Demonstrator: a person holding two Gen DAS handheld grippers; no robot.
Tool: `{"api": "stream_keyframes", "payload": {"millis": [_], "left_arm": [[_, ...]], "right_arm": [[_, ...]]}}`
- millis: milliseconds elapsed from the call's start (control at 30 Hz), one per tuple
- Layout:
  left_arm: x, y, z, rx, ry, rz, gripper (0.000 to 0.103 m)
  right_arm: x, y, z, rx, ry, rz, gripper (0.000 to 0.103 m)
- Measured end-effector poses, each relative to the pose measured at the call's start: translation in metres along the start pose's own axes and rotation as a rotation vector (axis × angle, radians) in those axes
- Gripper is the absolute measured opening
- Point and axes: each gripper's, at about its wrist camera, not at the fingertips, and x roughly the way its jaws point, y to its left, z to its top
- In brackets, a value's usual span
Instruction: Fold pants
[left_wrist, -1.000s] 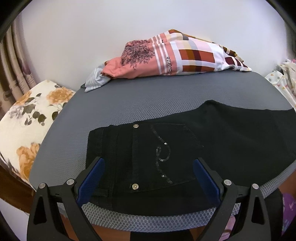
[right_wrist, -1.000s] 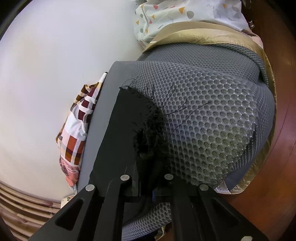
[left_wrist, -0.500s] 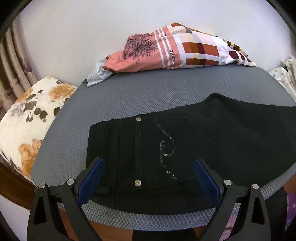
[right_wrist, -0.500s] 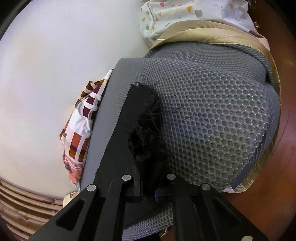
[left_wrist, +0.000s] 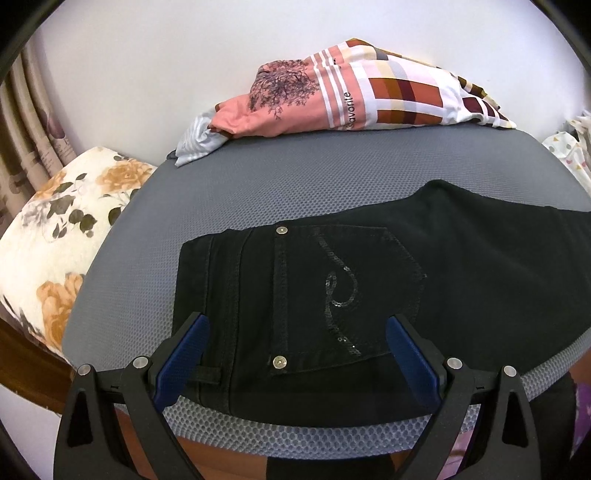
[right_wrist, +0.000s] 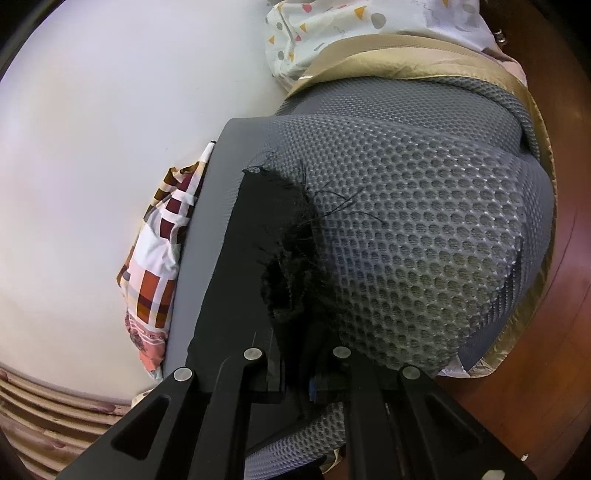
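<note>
The right gripper (right_wrist: 299, 380) is clenched on the frayed hem of the black pants (left_wrist: 369, 295). The left gripper (left_wrist: 295, 354) hangs released over the waistband, which now sits higher in its view than 1 second ago, so that grip looks close. The pants lie flat on the grey mat (left_wrist: 295, 177). A folded cloth (left_wrist: 347, 99) behind reads "Favorite".

Bedroom: mattress (left_wrist: 295, 184), floral pillow (left_wrist: 62, 229)
</note>
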Motion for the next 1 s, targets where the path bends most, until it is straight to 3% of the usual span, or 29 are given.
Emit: {"api": "stream_keyframes", "payload": {"millis": [267,633,800,1000], "left_arm": [[0.001,0.000,0.000,-0.001,0.001,-0.003,0.096],[0.001,0.002,0.000,-0.009,0.012,0.001,0.096],[0.004,0.003,0.000,-0.013,0.021,0.002,0.096],[0.006,0.003,0.000,-0.019,0.029,-0.004,0.096]], "right_arm": [[0.001,-0.012,0.000,0.051,0.024,0.081,0.010],[-0.001,0.003,-0.004,-0.014,0.005,0.026,0.007],[-0.001,0.028,-0.005,-0.045,0.015,0.060,0.008],[0.013,0.087,-0.021,-0.154,0.061,0.109,0.008]]}}
